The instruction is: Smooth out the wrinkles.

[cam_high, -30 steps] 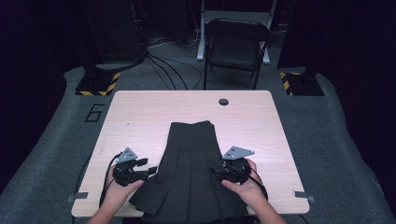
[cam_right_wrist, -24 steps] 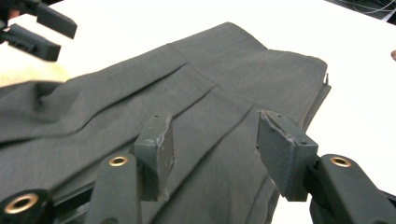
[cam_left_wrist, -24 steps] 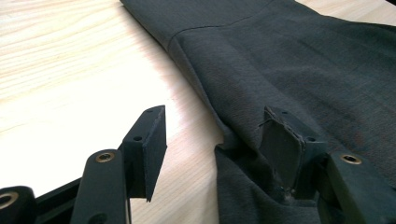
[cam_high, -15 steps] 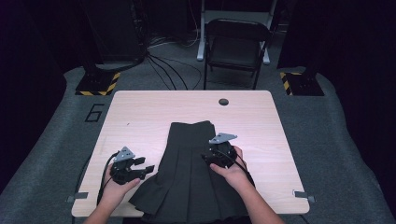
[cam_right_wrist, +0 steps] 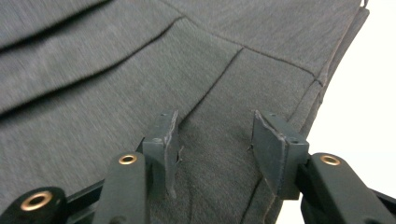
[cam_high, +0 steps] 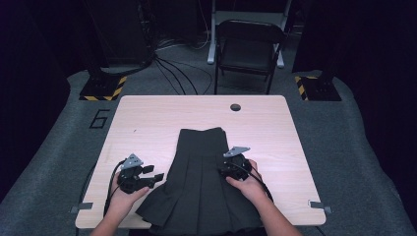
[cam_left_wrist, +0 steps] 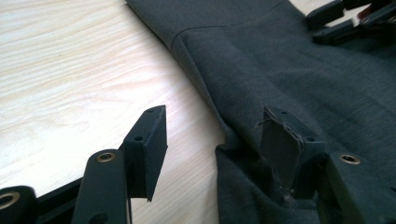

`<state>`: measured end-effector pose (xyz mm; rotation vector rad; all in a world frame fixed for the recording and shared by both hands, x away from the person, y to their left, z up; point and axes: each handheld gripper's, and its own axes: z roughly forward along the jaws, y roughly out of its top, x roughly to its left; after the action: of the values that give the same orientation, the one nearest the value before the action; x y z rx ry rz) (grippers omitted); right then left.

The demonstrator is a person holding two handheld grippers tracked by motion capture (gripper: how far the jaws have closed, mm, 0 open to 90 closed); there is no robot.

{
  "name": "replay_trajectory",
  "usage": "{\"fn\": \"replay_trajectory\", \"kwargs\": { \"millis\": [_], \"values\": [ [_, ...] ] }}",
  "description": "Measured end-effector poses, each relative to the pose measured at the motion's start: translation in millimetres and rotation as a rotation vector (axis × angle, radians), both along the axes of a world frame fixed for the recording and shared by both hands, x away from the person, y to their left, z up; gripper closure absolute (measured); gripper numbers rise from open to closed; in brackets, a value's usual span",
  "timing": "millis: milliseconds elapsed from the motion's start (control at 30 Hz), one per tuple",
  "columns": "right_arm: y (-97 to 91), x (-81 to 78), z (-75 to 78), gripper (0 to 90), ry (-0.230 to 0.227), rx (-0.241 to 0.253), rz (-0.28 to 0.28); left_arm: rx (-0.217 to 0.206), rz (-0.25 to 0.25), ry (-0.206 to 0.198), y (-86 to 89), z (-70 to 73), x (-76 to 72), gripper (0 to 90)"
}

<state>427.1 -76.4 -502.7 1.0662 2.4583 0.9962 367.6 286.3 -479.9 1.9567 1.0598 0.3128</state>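
Note:
A dark grey pleated skirt point(cam_high: 196, 172) lies flat on the light wooden table point(cam_high: 147, 118), waistband at the far end and hem hanging over the near edge. My left gripper point(cam_high: 153, 173) rests at the skirt's left edge, open. In the left gripper view its gripper point(cam_left_wrist: 217, 135) has one jaw over bare table point(cam_left_wrist: 70, 70) and the other on the skirt point(cam_left_wrist: 289, 60). My right gripper point(cam_high: 227, 169) is low over the skirt's right side. In the right gripper view its jaws point(cam_right_wrist: 215, 140) have just been closing over a pleat of the skirt point(cam_right_wrist: 140, 70), and the pads stand apart from the cloth.
A round hole point(cam_high: 235, 107) sits near the table's far edge. A black folding chair point(cam_high: 251, 44) stands beyond the table, with cables on the floor and yellow-and-black striped bases point(cam_high: 103, 88) at both far corners. Bare wood surrounds the skirt on the left, right and far sides.
My right gripper has moved from the skirt's right edge inward and forward onto the cloth, and sunk lower. Its jaws have narrowed. The left gripper has stayed put.

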Motion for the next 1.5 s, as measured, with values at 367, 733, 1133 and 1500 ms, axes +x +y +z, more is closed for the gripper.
{"fn": "replay_trajectory", "kwargs": {
  "millis": [367,733,1133,1500],
  "values": [
    [-0.3,0.0,-4.1,55.1,-0.004,-0.029,0.007,0.008,0.0,0.005,-11.0,10.0,19.1,40.6],
    [-0.9,-1.6,-5.2,55.1,-0.014,-0.027,0.004,0.036,-0.03,0.015,-42.5,22.9,64.0,41.2],
    [-2.4,-2.0,-6.3,55.1,-0.017,-0.011,0.006,0.09,-0.018,0.03,-70.9,18.5,101.1,42.1],
    [-2.3,-3.2,-8.0,55.0,-0.037,-0.008,0.001,0.102,0.027,0.039,-92.8,-0.6,126.8,41.5]
  ]
}}
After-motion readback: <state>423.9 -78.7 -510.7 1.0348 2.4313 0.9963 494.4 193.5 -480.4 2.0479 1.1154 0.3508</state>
